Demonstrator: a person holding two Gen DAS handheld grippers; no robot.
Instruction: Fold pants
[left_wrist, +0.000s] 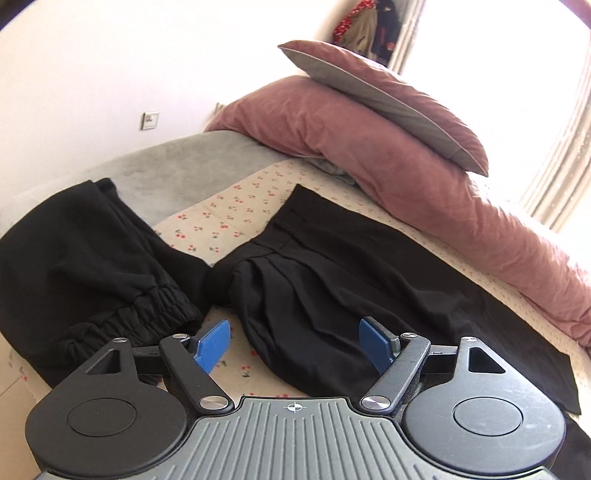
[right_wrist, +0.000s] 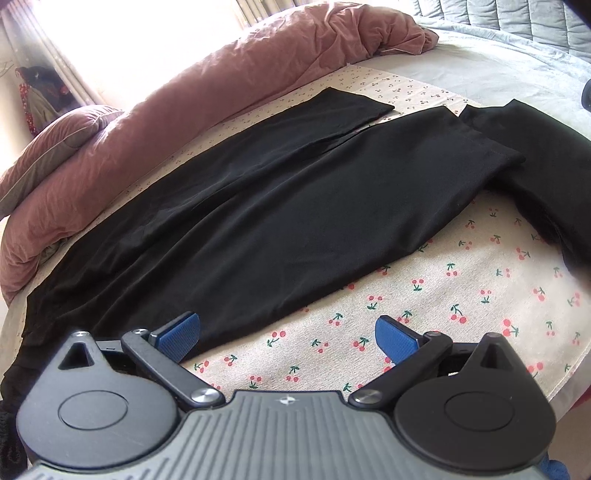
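Black pants lie spread flat on a cherry-print cloth on the bed. In the left wrist view their gathered waist end lies just ahead of my open left gripper, which holds nothing. In the right wrist view the pants stretch away with both legs pointing to the far right. My right gripper is open and empty; its left blue pad sits over the pants' near edge, its right pad over the cloth.
A second black garment with an elastic waistband lies at the left; another dark garment overlaps the far leg end. A pink duvet and pillow run along the bed's far side. A grey headboard is beyond.
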